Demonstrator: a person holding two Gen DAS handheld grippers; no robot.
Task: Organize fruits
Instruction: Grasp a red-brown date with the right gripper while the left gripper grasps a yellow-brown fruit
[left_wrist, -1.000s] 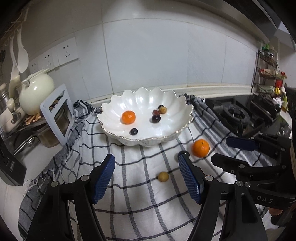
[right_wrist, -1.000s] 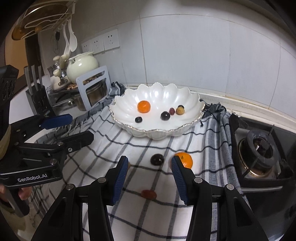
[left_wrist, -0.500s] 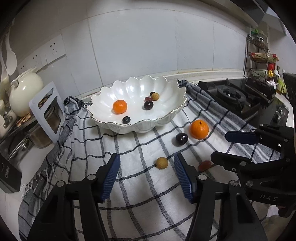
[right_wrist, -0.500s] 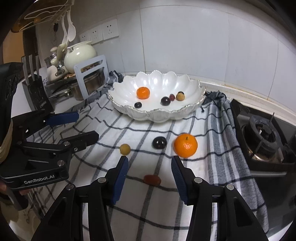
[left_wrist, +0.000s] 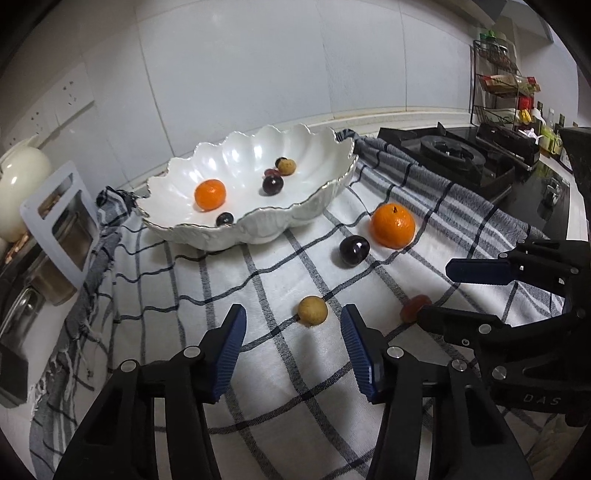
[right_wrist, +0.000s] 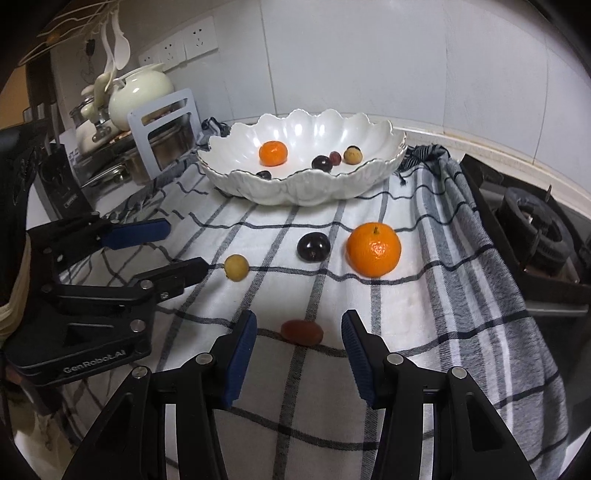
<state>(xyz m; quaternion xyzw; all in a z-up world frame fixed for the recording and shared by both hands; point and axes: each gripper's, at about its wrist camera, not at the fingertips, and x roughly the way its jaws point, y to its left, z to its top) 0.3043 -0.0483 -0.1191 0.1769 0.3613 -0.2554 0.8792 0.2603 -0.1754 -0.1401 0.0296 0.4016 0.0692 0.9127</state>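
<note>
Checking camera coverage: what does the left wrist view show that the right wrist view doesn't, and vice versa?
Only the left wrist view: a wire rack of bottles and packets at the far right, past the stove.

Only the right wrist view: white spoons hanging above the teapot, and a glass jar beside it.

Both: the white bowl holding fruit, and on the checked cloth the loose orange, dark plum, small tan fruit and red fruit. Left gripper and right gripper are both open, empty.
</note>
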